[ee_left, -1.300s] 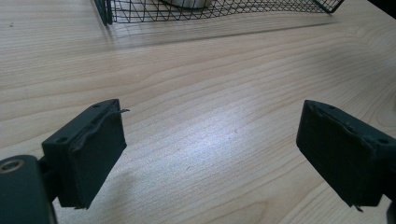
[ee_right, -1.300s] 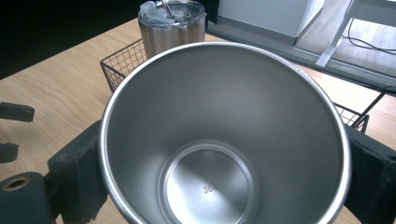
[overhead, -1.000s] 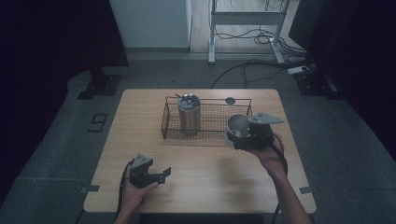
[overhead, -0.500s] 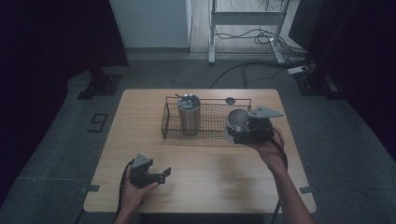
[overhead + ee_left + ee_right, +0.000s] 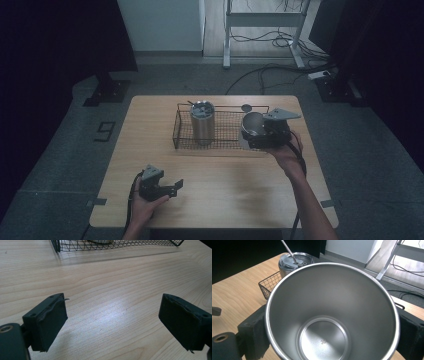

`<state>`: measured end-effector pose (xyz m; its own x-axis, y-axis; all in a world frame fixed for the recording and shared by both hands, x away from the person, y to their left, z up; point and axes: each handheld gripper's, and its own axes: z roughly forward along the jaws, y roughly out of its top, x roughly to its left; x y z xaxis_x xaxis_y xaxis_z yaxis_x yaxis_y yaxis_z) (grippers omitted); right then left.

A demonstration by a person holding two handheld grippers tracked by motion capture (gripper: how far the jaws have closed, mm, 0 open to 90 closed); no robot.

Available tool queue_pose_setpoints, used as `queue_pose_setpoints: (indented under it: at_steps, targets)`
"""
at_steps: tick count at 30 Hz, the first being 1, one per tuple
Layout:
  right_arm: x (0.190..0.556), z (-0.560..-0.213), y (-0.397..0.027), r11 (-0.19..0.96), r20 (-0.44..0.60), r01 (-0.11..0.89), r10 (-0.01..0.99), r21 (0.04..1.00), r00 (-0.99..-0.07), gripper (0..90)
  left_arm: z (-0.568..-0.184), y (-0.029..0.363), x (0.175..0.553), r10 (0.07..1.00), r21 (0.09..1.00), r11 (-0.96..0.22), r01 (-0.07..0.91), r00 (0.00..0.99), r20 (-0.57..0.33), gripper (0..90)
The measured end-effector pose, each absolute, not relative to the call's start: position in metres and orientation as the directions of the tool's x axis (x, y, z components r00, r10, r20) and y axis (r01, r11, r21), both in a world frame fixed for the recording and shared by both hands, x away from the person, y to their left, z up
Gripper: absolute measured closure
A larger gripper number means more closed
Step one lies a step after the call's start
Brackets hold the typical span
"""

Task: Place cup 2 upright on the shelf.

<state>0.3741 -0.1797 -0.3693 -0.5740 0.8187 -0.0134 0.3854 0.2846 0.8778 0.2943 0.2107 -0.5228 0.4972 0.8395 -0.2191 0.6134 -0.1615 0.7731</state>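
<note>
Between black fingers (image 5: 252, 337), smooth round steel cup (image 5: 329, 315) — wire basket (image 5: 270, 283)

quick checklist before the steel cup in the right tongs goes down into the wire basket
1. Grip on the open steel cup: the right tongs have a jaw on each side of its wall - ok.
2. Cup inside: bare, nothing in it - ok.
3. Room in the wire basket: the lidded tumbler with its straw stands in the left half, and the mesh to its right looks free - ok.
4. Cup over the basket's right end: it hangs about there, but how high above the rim - cannot tell.
5. Left tongs: open, nothing between them, low over the table near its front edge, away from the basket - ok.
</note>
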Motion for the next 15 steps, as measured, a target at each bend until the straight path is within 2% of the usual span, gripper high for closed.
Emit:
queue_pose_setpoints:
  at_steps: [15]
  targets:
    - [0.39,-0.361,-0.172,0.294,-0.023,0.39,0.822,0.873,-0.569,6.6,-0.522,0.211,0.294,0.842,0.774,-0.163,0.612,0.495,-0.215,8.1]
